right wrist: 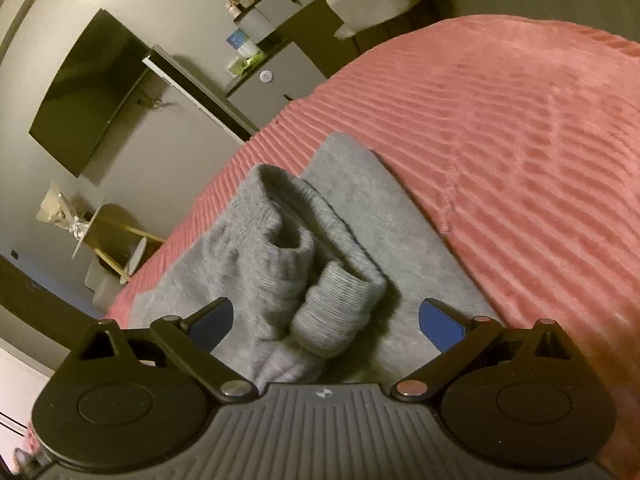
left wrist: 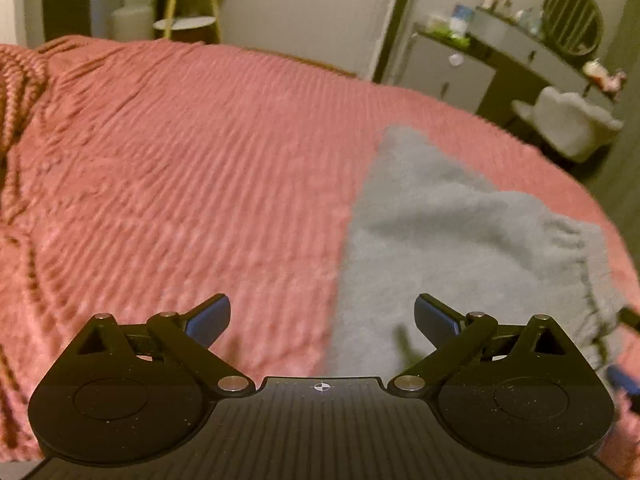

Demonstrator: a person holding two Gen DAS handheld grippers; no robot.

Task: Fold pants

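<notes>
Between the right gripper's (right wrist: 325,322) spread, empty jaws: ribbed cuffs (right wrist: 332,312) of the grey sweatpants (right wrist: 280,248), bunched atop the flat cloth.

Ahead of that claw, a garment stretched lengthwise away over the pink ribbed bedspread (right wrist: 520,140), cuffs doubled back toward the fingers (a fold seemingly half made, still lumpy). Off to the right of the left gripper (left wrist: 322,322), likewise released and holding nothing, only the pants' near edge under its right fingertip, mostly bedspread beneath. Nearer the cuffs by far: the right claw, so probably the one to pinch and straighten.
</notes>
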